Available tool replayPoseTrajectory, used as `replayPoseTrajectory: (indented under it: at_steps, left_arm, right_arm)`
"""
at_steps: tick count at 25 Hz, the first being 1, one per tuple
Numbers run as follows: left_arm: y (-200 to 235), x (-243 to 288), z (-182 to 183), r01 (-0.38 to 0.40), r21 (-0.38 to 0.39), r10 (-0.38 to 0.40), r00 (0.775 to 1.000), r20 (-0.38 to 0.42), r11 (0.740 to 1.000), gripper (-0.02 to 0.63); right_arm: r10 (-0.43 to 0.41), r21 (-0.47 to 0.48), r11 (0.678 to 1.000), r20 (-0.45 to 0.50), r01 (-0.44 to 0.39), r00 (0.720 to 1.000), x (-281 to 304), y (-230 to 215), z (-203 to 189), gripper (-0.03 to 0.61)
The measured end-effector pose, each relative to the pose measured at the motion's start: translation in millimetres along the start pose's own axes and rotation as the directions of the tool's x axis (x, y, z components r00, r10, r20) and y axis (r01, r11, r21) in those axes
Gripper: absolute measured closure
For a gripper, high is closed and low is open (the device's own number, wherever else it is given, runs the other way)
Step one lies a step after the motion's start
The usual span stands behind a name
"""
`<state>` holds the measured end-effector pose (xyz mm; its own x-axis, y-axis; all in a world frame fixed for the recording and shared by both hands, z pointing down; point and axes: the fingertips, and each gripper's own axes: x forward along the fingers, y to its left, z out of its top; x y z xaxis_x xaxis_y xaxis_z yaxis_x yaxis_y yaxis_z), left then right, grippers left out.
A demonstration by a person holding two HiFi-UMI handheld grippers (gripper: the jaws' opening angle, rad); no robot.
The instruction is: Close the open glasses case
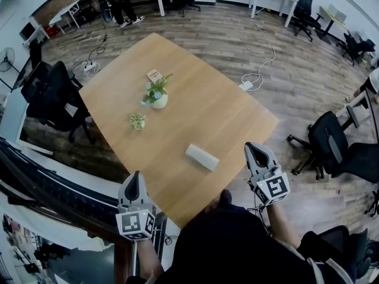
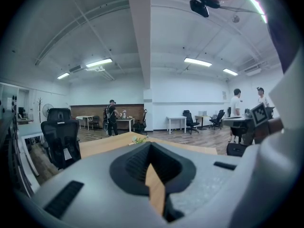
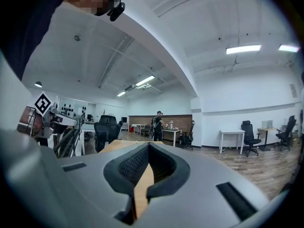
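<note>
Two grippers are held at the near edge of a wooden table [image 1: 195,108], the left gripper [image 1: 135,176] at about 7 o'clock from the table's middle and the right gripper [image 1: 255,148] at about 4 o'clock. Both pairs of jaws are seen drawn together with nothing between them, and only a strip of tabletop shows through the notch behind the tips in each gripper view. The glasses case [image 1: 202,157], a pale grey oblong, lies flat on the table at about 5 o'clock from the middle. It is placed between the two grippers, apart from both and nearer the right one, and appears as one compact block with its lid down. Only bare wood is seen between the case and either gripper. Further up the table, at about 11 o'clock, a plant in a white pot [image 1: 157,96] is set, with a smaller green plant [image 1: 137,121] near it at its 7 o'clock and a small card [image 1: 154,74] near it at 12 o'clock. All three are well apart from the case. A black office chair [image 1: 53,93] is parked off the table's 9 o'clock side, and another office chair [image 1: 331,144] off the 3 o'clock side. A white adapter with its cable [image 1: 246,85] is left on the plank floor at 2 o'clock.
</note>
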<state>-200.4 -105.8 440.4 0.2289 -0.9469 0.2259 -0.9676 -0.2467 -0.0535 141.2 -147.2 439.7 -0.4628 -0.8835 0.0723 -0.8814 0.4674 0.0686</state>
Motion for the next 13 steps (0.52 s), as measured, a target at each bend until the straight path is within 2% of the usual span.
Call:
replayPoseTrajectory:
  at_steps: [7,13]
  left_arm:
    - [-3,-1,-2,0.008,-0.007,-0.008,1.0,0.013,1.0,0.615]
    - [-3,-4,4,-0.013,-0.065,0.016,0.999,0.047,0.998,0.615]
  right_arm:
    - [-0.024,0.064,0.998,-0.01,0.025,1.0,-2,0,6,0.565]
    - [0.011,-0.01,1.0,-0.01,-0.011,1.0,-5,1,-7,0.565]
